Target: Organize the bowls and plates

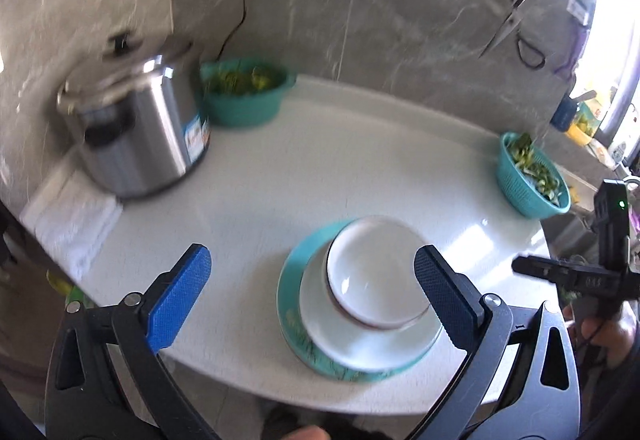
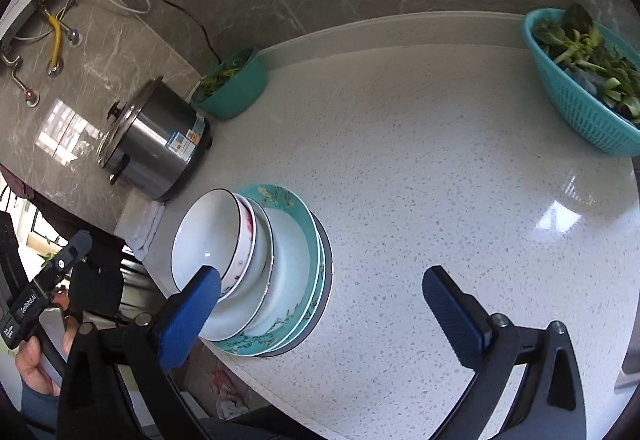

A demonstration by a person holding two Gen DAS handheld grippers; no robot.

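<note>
A stack of dishes stands near the front edge of the white counter (image 2: 420,168). Teal patterned plates (image 2: 312,240) lie at the bottom, a white plate (image 1: 360,344) on them, and white bowls (image 2: 208,236) nested on top. In the left wrist view the top bowl (image 1: 372,272) shows between my fingers. My left gripper (image 1: 312,292) is open and empty, above the stack. My right gripper (image 2: 320,304) is open and empty, just right of the stack, its left finger in front of the bowls. The other gripper shows at each view's edge.
A steel pot (image 2: 156,144) with a lid stands at the back left on a folded white cloth (image 1: 72,216). A teal bowl of greens (image 2: 232,84) sits by the wall. A teal basket of greens (image 2: 588,80) sits at the right. Scissors (image 1: 516,4) hang on the wall.
</note>
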